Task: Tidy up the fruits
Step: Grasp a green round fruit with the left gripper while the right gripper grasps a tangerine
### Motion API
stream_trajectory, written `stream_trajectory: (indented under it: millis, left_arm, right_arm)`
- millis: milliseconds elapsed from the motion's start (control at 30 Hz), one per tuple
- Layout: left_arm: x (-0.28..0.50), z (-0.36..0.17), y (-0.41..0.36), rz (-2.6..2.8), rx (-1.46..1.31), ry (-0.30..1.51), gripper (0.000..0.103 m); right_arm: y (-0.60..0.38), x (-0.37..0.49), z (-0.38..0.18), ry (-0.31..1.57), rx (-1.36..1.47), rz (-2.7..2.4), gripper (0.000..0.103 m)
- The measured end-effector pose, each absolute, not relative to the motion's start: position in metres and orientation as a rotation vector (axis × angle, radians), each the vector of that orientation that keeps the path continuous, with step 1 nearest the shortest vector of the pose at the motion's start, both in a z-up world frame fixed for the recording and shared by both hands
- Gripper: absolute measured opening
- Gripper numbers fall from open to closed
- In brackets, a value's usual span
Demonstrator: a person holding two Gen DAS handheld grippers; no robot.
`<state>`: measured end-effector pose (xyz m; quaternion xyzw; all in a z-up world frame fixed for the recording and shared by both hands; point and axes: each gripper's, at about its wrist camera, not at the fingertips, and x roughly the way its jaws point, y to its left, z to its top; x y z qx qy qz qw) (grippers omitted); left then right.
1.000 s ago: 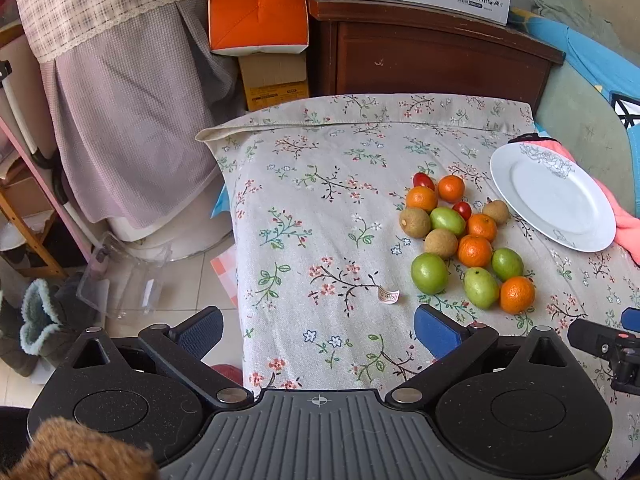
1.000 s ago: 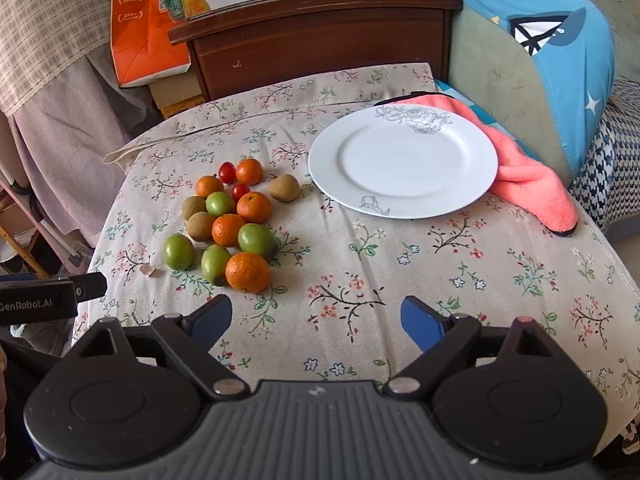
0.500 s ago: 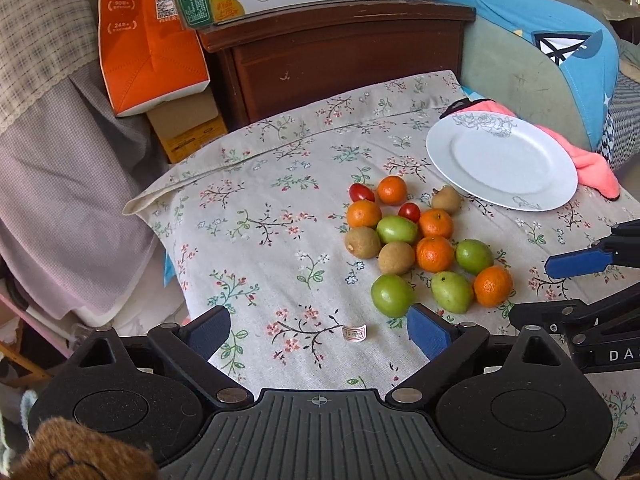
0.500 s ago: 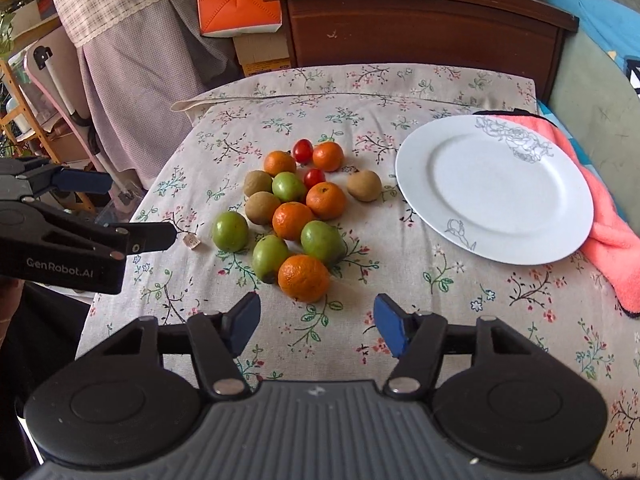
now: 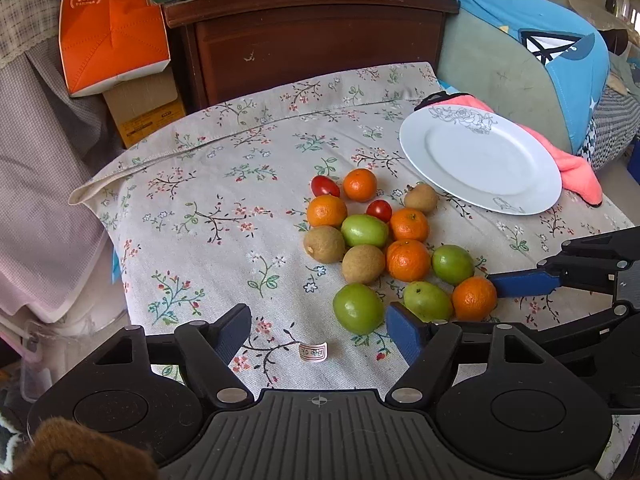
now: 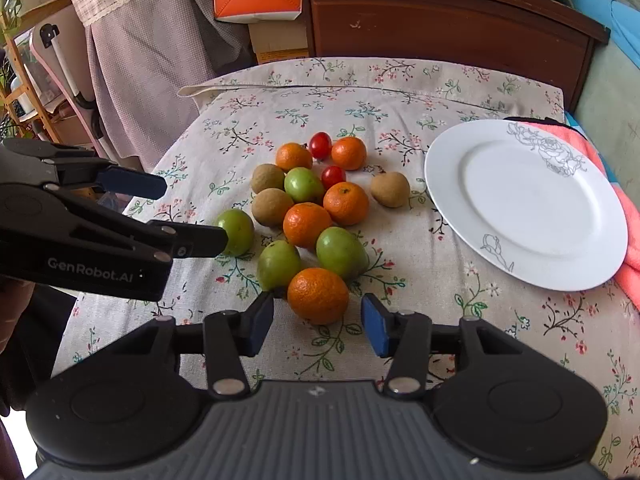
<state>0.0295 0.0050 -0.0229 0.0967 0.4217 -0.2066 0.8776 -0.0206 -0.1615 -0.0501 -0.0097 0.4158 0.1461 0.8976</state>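
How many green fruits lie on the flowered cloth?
4: one inside the cluster, one at its left edge by the left gripper, and two at the near side behind the nearest orange. None looks hidden.

From the left wrist view we look steeply down and forward over the left gripper [image 5: 318,330] from the near left corner of the table [image 5: 208,216], toward the dark cabinet [image 5: 312,40] behind the far edge. From the right wrist view we look down along the right gripper [image 6: 318,326] from the near edge, closer to the fruit pile [image 6: 308,208]. Both views share the pile, the white plate [image 6: 520,208] at the right edge, and each shows the other gripper at its side.
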Motion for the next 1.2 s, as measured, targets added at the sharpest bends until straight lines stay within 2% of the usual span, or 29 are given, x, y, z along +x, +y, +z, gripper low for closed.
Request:
stream_trajectory:
  millis: [167, 367, 500, 833, 933, 1033, 1200]
  left_arm:
    - [0.038, -0.031, 0.003, -0.453, 0.145, 0.908, 0.061]
    - [0.037, -0.035, -0.004, -0.479, 0.141, 0.918, 0.057]
    - [0.037, -0.038, -0.005, -0.494, 0.140, 0.926, 0.042]
    - [0.034, -0.041, -0.017, -0.479, 0.185, 0.895, 0.041]
    - [0.032, -0.041, -0.018, -0.480, 0.189, 0.889, 0.037]
    - [0.030, -0.041, -0.019, -0.475, 0.199, 0.886, 0.029]
    - [0.024, -0.038, -0.021, -0.480, 0.205, 0.884, 0.029]
  right_arm:
    - [-0.161, -0.020, -0.052, 0.847, -0.024, 0.309, 0.033]
    - [-0.163, -0.021, -0.050, 0.839, -0.012, 0.314, 0.033]
    - [-0.164, -0.023, -0.047, 0.831, -0.006, 0.311, 0.033]
    - [-0.169, -0.024, -0.045, 0.854, 0.040, 0.292, 0.033]
    - [-0.170, -0.024, -0.046, 0.857, 0.040, 0.283, 0.033]
    - [-0.173, -0.024, -0.046, 0.860, 0.051, 0.276, 0.033]
    - [-0.172, -0.023, -0.045, 0.861, 0.052, 0.279, 0.033]
